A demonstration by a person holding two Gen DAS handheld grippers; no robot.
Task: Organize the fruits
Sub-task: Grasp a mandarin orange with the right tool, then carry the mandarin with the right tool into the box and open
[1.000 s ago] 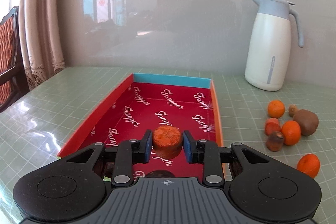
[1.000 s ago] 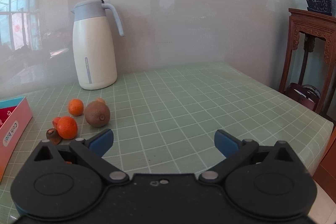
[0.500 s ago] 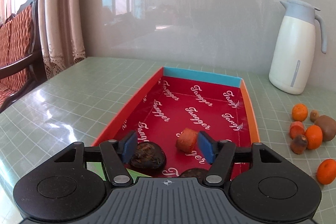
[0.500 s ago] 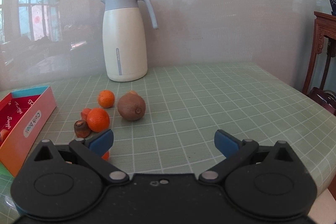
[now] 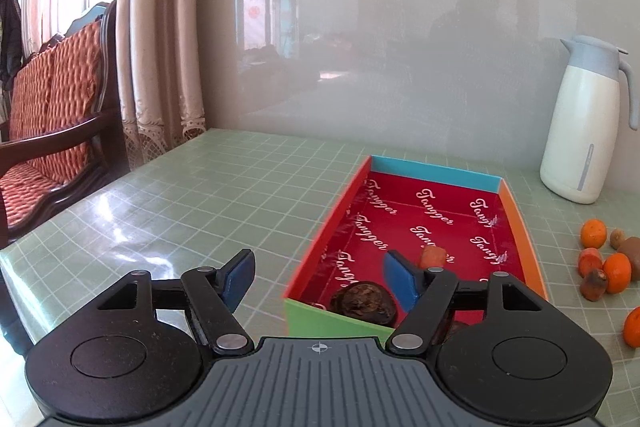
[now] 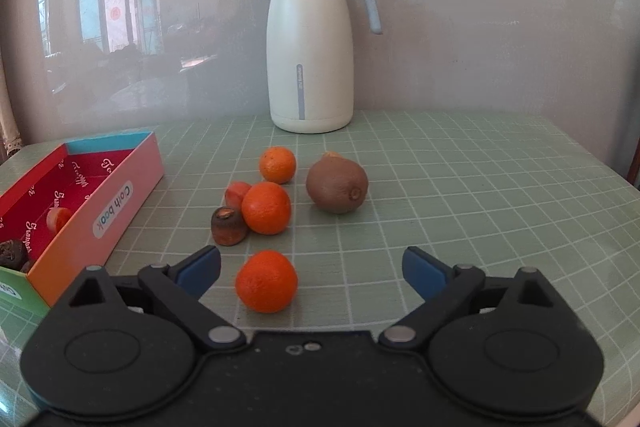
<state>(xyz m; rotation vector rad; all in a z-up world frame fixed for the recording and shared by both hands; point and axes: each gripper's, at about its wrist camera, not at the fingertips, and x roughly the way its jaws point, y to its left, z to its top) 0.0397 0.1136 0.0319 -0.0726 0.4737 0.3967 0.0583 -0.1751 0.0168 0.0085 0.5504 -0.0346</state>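
Note:
The red-lined box (image 5: 520, 227) lies ahead of my left gripper (image 5: 320, 281), whose jaws are opening and hold nothing; they straddle the box's near left corner. Inside the box rest an orange-red fruit (image 5: 432, 255) and a dark wrinkled fruit (image 5: 364, 303). In the right wrist view, my right gripper (image 6: 312, 271) is closing, with a tangerine (image 6: 266, 281) on the table between its jaws, nearer the left finger (image 6: 200, 269) and untouched. Beyond it lie two more tangerines (image 6: 266, 207) (image 6: 277, 165), a kiwi (image 6: 337, 187), a dark fruit (image 6: 228, 225) and a red fruit (image 6: 237, 193).
A white thermos jug (image 6: 312, 39) stands by the wall behind the fruit. The box (image 6: 120, 203) lies left of the fruit cluster. A wooden chair with a red cushion (image 5: 48, 131) and curtains (image 5: 160, 47) sit past the table's left edge.
My left gripper let go of the orange-red fruit into the box, opened, and swung left. My right gripper moved left toward the fruit, bringing a tangerine between its jaws, which have narrowed slightly.

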